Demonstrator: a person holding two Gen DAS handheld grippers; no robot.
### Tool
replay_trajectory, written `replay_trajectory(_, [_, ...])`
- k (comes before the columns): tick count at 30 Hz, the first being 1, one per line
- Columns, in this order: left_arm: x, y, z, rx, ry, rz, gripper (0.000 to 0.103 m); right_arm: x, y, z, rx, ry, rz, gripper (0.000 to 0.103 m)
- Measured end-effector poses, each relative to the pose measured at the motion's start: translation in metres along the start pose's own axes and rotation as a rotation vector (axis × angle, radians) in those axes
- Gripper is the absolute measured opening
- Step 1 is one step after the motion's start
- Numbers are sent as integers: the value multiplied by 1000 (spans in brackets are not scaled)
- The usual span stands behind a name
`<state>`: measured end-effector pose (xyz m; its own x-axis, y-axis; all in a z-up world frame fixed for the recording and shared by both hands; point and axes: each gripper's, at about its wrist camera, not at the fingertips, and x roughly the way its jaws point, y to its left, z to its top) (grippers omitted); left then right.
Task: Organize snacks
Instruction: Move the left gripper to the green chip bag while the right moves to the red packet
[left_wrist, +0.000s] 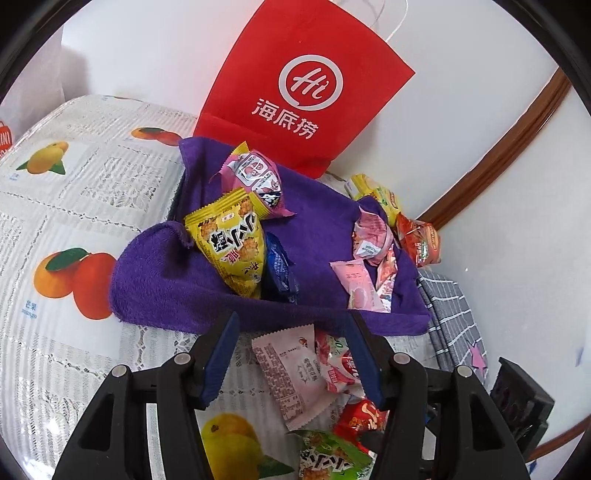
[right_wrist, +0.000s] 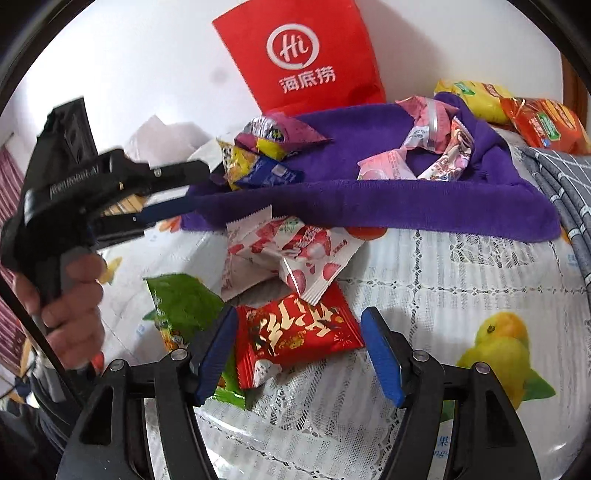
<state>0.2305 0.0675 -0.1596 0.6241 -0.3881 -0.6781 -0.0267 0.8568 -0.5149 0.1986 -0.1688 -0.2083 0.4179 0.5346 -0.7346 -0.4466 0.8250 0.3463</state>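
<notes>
Snack packets lie on and around a purple towel (left_wrist: 314, 236) (right_wrist: 369, 199). My left gripper (left_wrist: 293, 317) (right_wrist: 199, 188) is open at the towel's near edge. A pale pink packet (left_wrist: 284, 373) and a strawberry packet (left_wrist: 340, 365) lie on the table under its jaws, and the pads do not press them. My right gripper (right_wrist: 300, 317) is open low over a red packet (right_wrist: 295, 336) (left_wrist: 362, 417), which lies flat between its pads. A green packet (right_wrist: 181, 306) sits beside the left pad. On the towel are a yellow packet (left_wrist: 232, 243), a blue packet (left_wrist: 279, 269) and pink packets (left_wrist: 356, 288).
A red paper bag (left_wrist: 306, 85) (right_wrist: 303, 55) stands against the white wall behind the towel. Yellow (right_wrist: 476, 96) and orange (right_wrist: 546, 122) packets lie at the far right by a grey checked cloth (right_wrist: 561, 184). A fruit-print lace tablecloth (right_wrist: 461, 266) covers the table. A hand (right_wrist: 74, 295) holds the left gripper.
</notes>
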Motion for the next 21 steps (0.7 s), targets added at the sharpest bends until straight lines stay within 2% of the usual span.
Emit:
replay_trajectory(5, [-1, 1, 1, -8, 3, -19, 57, 5, 7, -1, -45, 23, -23, 73])
replay_trajectory(10, [1, 2, 0, -24, 22, -46, 57, 12, 17, -1, -124, 61, -58, 84])
replay_trajectory(12, [1, 1, 0, -22, 24, -49, 57, 16, 25, -1, -168, 79, -88, 87])
replay_trajectory(15, [1, 0, 0, -16, 20, -45, 57, 24, 38, -6, -232, 78, -186, 87])
replay_trajectory(17, [0, 0, -1, -13, 16, -42, 57, 25, 40, -8, -230, 64, -212, 83])
replay_trajectory(19, [-1, 1, -1, -12, 13, -36, 57, 18, 34, -8, -201, 41, -241, 61])
replay_trajectory(21, [-1, 3, -1, -20, 14, -39, 57, 13, 26, -8, -169, 29, -251, 54])
